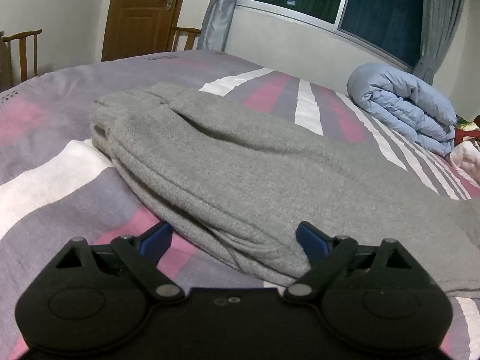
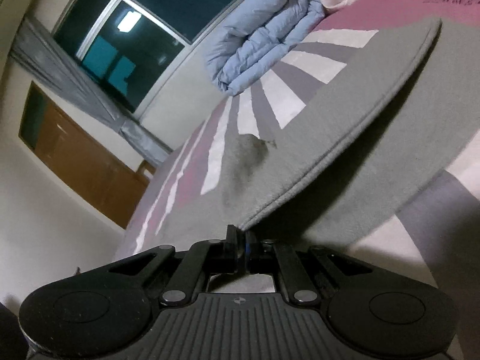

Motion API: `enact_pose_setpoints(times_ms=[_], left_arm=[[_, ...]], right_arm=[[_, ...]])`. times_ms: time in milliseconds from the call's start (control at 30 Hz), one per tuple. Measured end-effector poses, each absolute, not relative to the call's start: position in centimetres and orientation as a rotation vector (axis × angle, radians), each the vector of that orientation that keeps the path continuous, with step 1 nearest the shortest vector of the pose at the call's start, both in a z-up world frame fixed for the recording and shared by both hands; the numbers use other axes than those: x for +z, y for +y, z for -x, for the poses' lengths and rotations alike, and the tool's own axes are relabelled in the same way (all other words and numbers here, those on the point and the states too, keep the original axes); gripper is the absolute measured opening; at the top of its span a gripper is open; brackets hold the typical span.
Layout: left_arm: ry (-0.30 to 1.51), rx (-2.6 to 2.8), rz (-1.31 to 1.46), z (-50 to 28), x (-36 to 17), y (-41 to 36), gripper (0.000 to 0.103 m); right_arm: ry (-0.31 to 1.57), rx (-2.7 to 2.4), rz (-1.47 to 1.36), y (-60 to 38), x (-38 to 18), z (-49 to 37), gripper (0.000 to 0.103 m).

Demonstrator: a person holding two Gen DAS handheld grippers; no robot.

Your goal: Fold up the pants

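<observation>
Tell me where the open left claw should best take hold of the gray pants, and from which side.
Probably the stacked folded edge of the gray pants right in front of the left claw, coming in low over the bed. The layers end there in a thick rim lying between its open fingers. The right claw already pinches another hem.

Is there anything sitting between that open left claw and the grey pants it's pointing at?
Nothing visible. The left gripper is open, with the folded edge of the grey pants right between its blue fingers. The blue quilt lies well off to the side.
</observation>
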State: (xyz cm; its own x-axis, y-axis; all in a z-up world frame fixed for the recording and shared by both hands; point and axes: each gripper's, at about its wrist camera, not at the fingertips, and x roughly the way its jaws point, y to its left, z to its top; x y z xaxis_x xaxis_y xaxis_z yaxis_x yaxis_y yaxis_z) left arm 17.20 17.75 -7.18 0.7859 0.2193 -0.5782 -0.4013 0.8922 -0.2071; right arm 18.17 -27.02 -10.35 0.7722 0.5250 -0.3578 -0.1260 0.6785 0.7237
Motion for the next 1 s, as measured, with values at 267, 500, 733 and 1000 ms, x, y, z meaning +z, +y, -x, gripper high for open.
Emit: enact_pose_setpoints(times_ms=[267,500,733,1000], left_arm=[[0.572,0.329,0.339,-17.0,-7.2,18.0,0.085],[0.566,0.323,0.342,-17.0,-7.3,18.1,0.085],[0.568,0.326,0.338,-17.1,-7.4,18.0,0.086],[0.564,0.323,0.335,-17.1,-7.4,18.1,0.086]], right_arm=[[0.662,0.341,-0.806,-27.3,-12.3,-19.3,0.01],[0.561,0.166,-0.985,-32.8,-12.4,-20.0,0.017],[0.576,0.173,-1.035,-33.7,-13.9,-22.2,0.017],[0.487,0.198,-0.948,-34.5,-10.5,-17.7,0.001]])
